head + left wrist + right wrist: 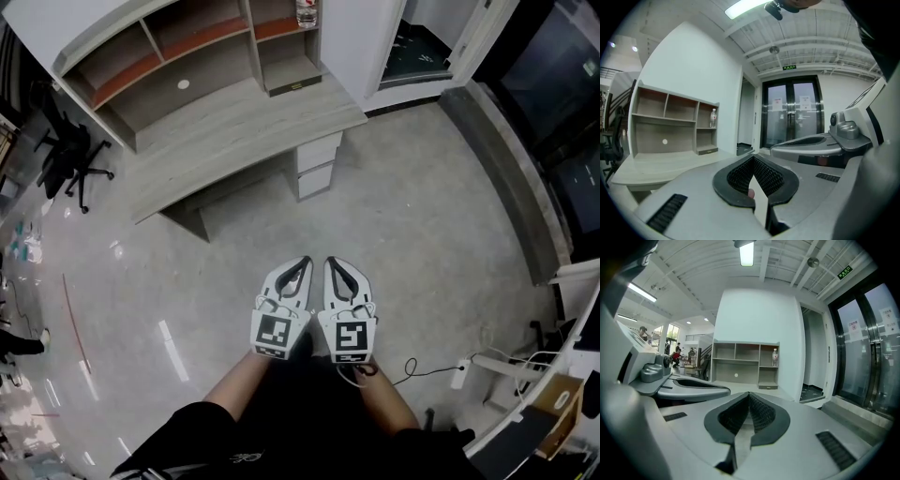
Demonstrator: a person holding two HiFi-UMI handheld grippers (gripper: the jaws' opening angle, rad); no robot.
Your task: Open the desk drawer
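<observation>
Judging from the bare floor [403,234] in between, the step in hand is the approach to the desk [234,127]. The desk drawer [318,154] sits under the desk's right end, in a short stack of drawer fronts that appear shut. The left gripper [302,267] and the right gripper [333,267] are held side by side, well apart from the desk, both clenched with nothing between the jaws.

To do it well, the person should come squarely to the drawer front and release one claw only when near it; no handle can be made out.

On the desk stands a shelf unit [187,47] with a bottle [307,11]. An office chair [75,155] is beside the desk's left end, and a power strip [459,373] lies well away from the desk. Neither seems to block the way.
</observation>
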